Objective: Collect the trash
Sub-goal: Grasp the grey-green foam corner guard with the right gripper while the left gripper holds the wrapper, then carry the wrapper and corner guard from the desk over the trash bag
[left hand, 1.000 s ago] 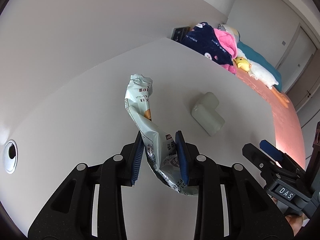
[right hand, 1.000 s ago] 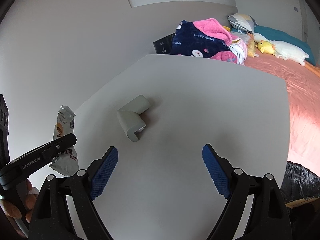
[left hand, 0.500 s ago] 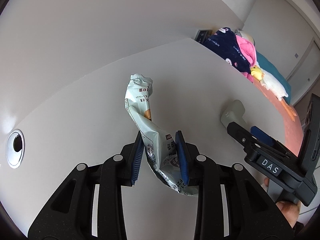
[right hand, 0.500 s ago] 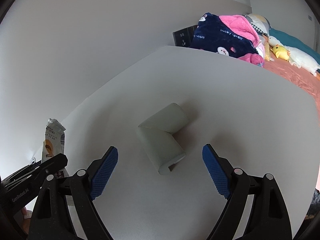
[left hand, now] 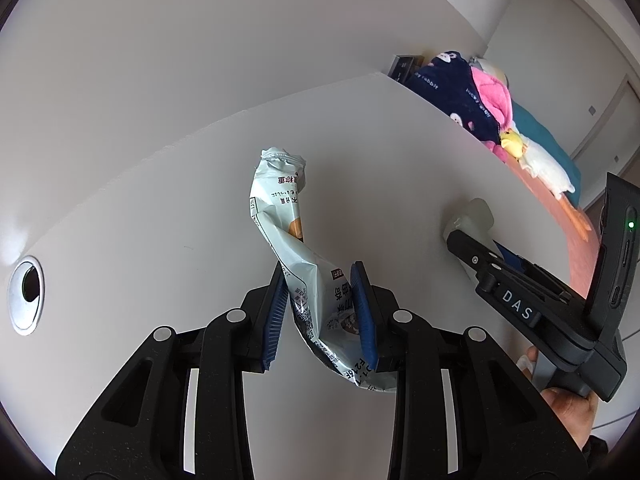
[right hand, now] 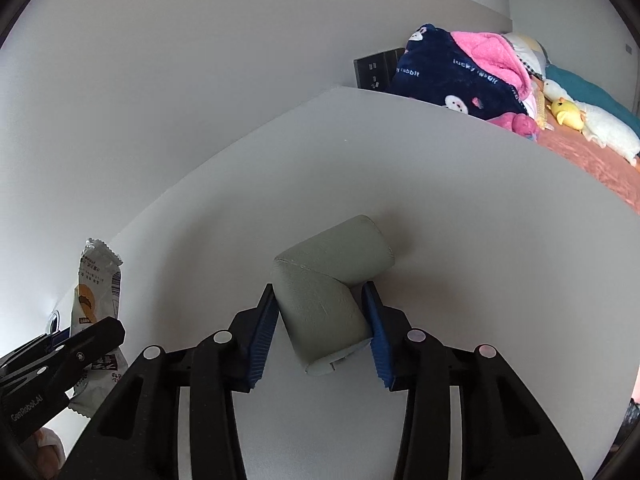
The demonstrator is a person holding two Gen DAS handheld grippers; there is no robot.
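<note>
Left gripper [left hand: 320,312] clamped on a crumpled snack wrapper [left hand: 296,248], blue pads pinching its lower half; wrapper twists upward and away from the fingers, held off the white table [left hand: 160,220], torn top end pointing toward the far wall. Same wrapper [right hand: 94,308] shows at the left edge of the right wrist view, sticking up above the left gripper's black finger. Right gripper [right hand: 320,320] closed around a grey foam corner piece [right hand: 328,284], L-shaped, lying on the table; both blue pads touch its near leg, the other leg angles off to the right beyond the fingertips. Can't tell if the foam is lifted or resting on the surface. In the left wrist view the right gripper [left hand: 472,248] comes in from the right, with the foam [left hand: 474,212] just visible at its tip. Cable grommet [left hand: 26,292] in the tabletop at far left. Past the table's far edge, a bed with a navy and pink blanket [right hand: 460,72] and plush toys [right hand: 592,120].
</note>
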